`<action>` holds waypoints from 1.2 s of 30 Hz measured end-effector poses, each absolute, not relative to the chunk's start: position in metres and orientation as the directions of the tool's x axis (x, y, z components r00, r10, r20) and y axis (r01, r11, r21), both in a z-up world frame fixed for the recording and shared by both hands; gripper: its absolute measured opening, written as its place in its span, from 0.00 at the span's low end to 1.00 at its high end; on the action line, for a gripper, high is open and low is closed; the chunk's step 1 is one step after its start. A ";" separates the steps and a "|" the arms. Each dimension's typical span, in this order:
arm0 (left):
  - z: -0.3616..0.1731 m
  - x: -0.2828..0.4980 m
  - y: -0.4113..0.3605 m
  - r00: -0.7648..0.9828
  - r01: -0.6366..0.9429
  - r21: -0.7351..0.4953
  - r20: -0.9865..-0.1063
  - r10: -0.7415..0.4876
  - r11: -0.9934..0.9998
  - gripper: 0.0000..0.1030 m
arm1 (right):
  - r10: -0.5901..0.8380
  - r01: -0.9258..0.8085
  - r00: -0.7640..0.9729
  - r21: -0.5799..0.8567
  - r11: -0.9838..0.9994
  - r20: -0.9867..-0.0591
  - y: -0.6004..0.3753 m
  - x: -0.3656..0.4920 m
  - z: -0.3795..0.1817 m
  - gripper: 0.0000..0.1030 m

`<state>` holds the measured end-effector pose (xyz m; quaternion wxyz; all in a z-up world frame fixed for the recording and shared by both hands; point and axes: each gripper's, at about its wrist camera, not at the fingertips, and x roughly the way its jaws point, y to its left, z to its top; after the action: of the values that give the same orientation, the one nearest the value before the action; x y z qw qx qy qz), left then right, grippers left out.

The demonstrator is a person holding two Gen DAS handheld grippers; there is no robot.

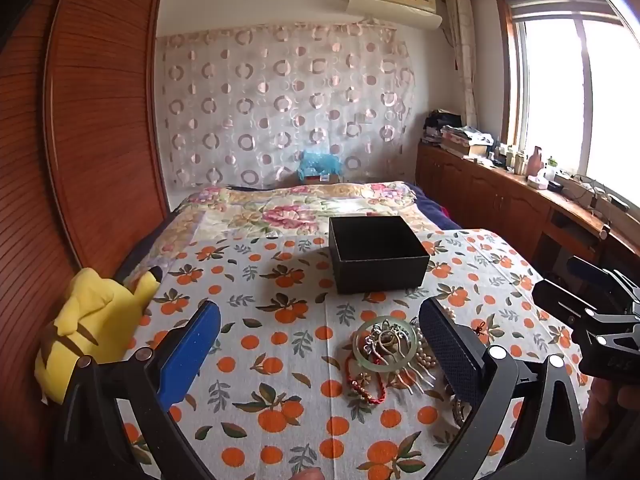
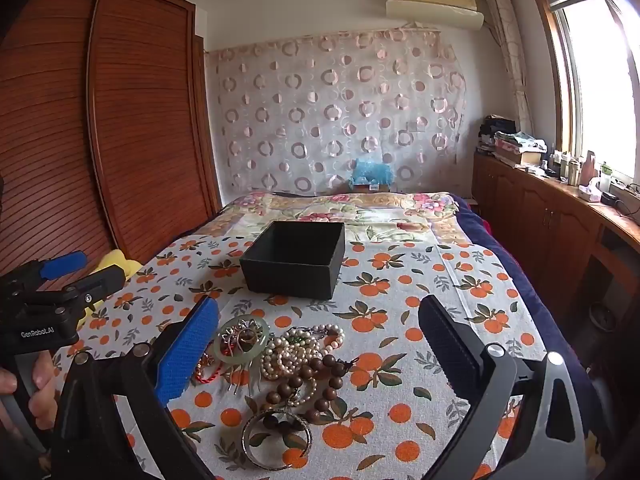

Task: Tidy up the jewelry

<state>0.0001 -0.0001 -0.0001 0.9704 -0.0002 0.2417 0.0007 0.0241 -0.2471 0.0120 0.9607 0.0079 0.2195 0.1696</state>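
Start of sorting, nothing picked yet. Left gripper (image 1: 320, 344) & right gripper (image 2: 320, 344) both hover w/ jaws wide, empty. Jewelry pile (image 2: 276, 364) lies on orange-print cloth (image 2: 440, 320), near the empty black box (image 2: 294, 258). Next, probably: close on one piece, e.g. jade bangle (image 2: 241, 339), w/o snagging the beads.

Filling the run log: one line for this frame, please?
stage: start | left gripper: open, empty | right gripper: open, empty | jewelry pile: on tablecloth, untouched | black box: open, looks empty
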 end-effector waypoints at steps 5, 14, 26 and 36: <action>-0.001 0.001 0.000 0.883 -0.001 0.000 -0.469 0.001 1.000 0.94 | 0.331 -0.322 0.845 0.094 0.942 -0.419 -0.248 0.024 0.012 0.98; 0.000 0.000 0.000 0.887 -0.001 0.002 -0.462 0.002 1.000 0.94 | 0.332 -0.324 0.845 0.093 0.942 -0.419 -0.248 0.024 0.013 0.98; 0.000 0.000 0.000 0.889 -0.001 0.000 -0.458 0.001 1.000 0.94 | 0.330 -0.320 0.846 0.095 0.942 -0.420 -0.249 0.024 0.014 0.98; 0.000 0.000 0.000 0.889 -0.001 -0.002 -0.458 0.000 1.000 0.94 | 0.331 -0.321 0.845 0.096 0.942 -0.419 -0.249 0.024 0.012 0.98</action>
<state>-0.0003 0.0002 0.0000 0.9719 -0.0010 0.2356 0.0004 0.0241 -0.2490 0.0124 0.9605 0.0109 0.2202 0.1697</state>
